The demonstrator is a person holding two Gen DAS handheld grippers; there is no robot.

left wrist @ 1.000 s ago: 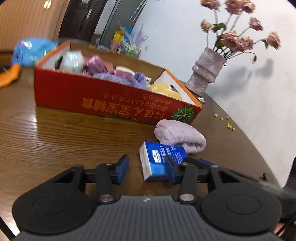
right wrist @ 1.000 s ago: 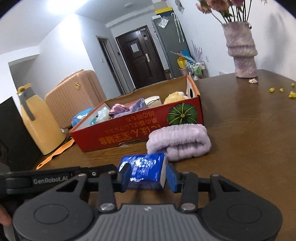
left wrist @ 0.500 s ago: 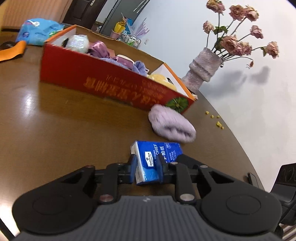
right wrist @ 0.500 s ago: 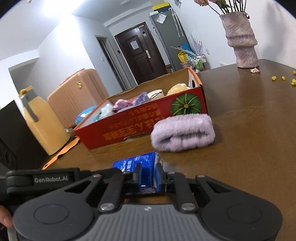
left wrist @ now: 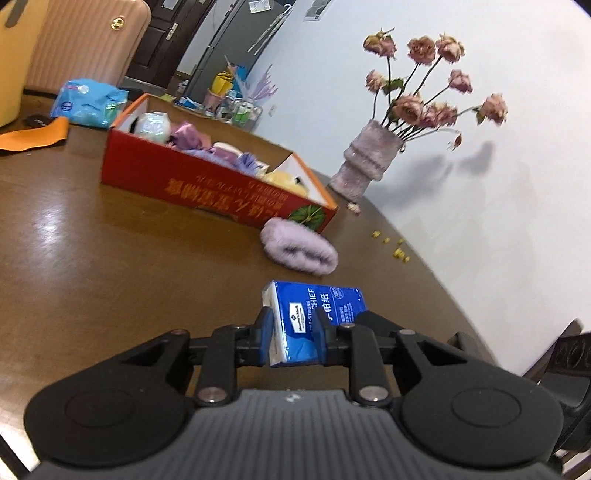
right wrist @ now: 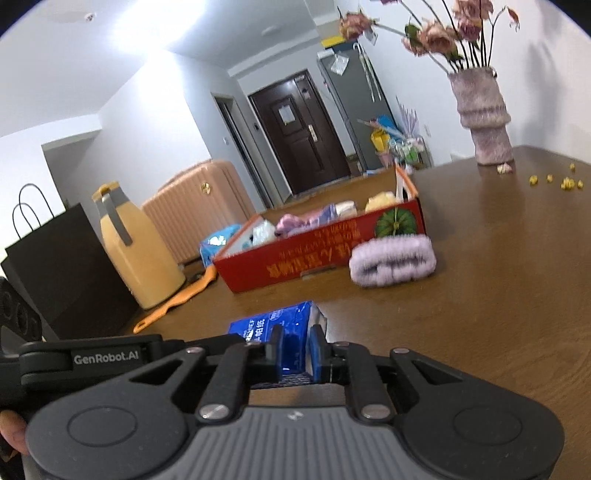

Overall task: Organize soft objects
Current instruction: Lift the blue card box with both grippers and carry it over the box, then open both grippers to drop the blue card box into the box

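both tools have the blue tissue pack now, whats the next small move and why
Probably carry the tissue pack forward and over the near wall of the red box. Both the left tool and the right tool are shut on the pack, one at each end, and the box already holds other soft things, while the purple towel lies in front of it.

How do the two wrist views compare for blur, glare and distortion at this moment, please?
Left wrist view: the tissue pack is sharp, the purple towel roll slightly soft, the table carries a pale sheen, and the vase leans from fisheye bending. Right wrist view: the same roll and the red box smear with motion blur, and a ceiling light blows out white.
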